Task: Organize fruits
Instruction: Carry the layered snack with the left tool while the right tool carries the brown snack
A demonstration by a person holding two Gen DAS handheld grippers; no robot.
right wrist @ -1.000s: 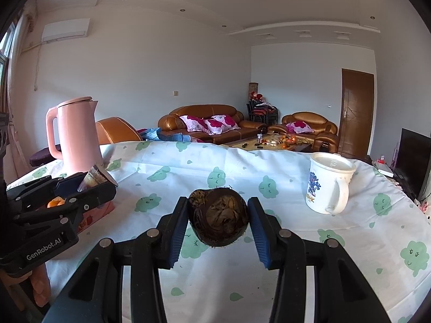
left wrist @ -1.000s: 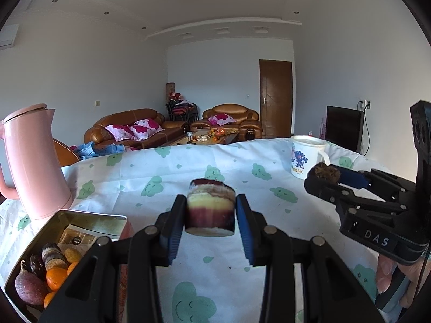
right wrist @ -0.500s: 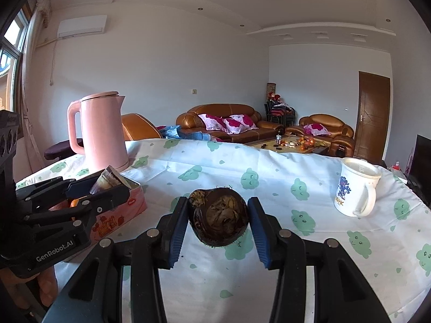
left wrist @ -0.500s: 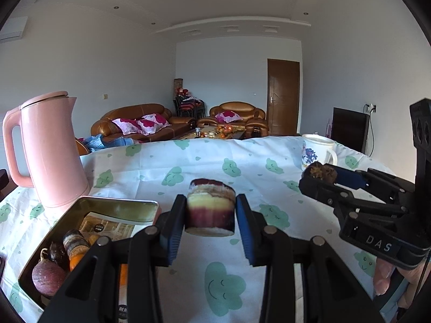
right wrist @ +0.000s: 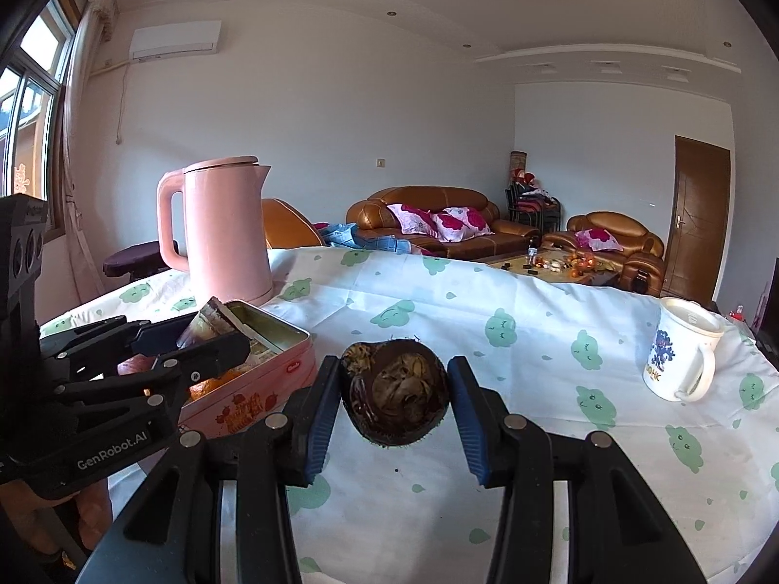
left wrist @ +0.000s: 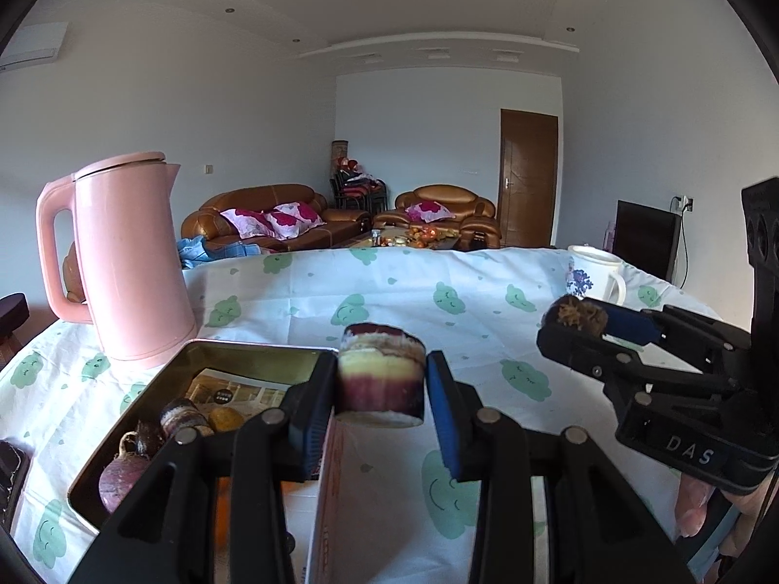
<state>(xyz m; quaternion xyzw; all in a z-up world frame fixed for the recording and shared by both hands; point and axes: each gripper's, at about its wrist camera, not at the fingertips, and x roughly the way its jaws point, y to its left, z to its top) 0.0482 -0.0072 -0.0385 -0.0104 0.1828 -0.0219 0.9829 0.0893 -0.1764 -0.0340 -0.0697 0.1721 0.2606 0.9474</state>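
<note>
Pink tin (right wrist: 272, 384) edges the left fingers (left wrist: 311, 399) pinching a cut fruit (left wrist: 380, 379); right fingers (right wrist: 462, 418) pinch a brown fruit (right wrist: 397, 396).

"DAS" in pale raised letters on the black body of the right claw (left wrist: 577, 316), seen from the left wrist view. "GenRobot.AI" in white on the black body of the left claw (right wrist: 214, 336), seen from the right wrist view. Yellow letters ending "HK" low on the white mug (right wrist: 681, 357), near the right edge of the tabletop (right wrist: 535, 340); rest unreadable. Small white logo on the pink tin (right wrist: 253, 404), too small to read.
</note>
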